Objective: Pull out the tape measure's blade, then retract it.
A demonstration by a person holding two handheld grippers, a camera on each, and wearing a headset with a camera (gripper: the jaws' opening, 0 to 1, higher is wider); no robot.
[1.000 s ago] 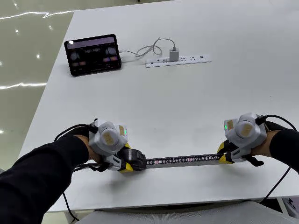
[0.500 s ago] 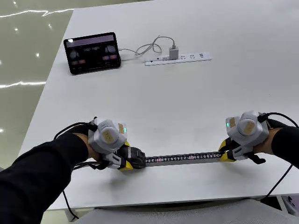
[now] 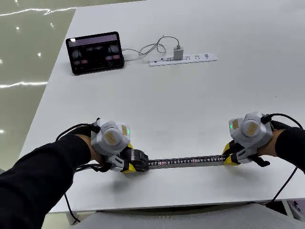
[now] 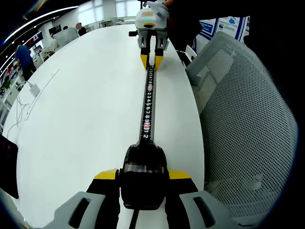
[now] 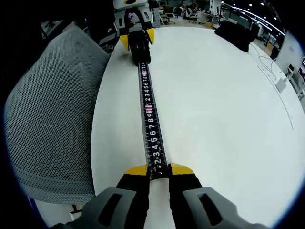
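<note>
A black tape measure case (image 3: 139, 160) lies on the white table (image 3: 181, 105) near its front edge. My left gripper (image 3: 129, 160) is shut on it, its yellow-tipped jaws clamping both sides of the case (image 4: 143, 174). The black numbered blade (image 3: 188, 161) runs flat along the table to the right. There my right gripper (image 3: 227, 156) is shut on its end. In the right gripper view the blade (image 5: 150, 114) leads from my right gripper (image 5: 158, 170) to the case (image 5: 139, 45). In the left gripper view the blade (image 4: 148, 102) stretches to the right gripper (image 4: 151, 59).
A dark tablet (image 3: 94, 53) stands at the back left. A white power strip (image 3: 183, 60) with a charger and cable (image 3: 155, 47) lies behind the middle. A grey mesh chair (image 4: 248, 119) sits just off the table's front edge.
</note>
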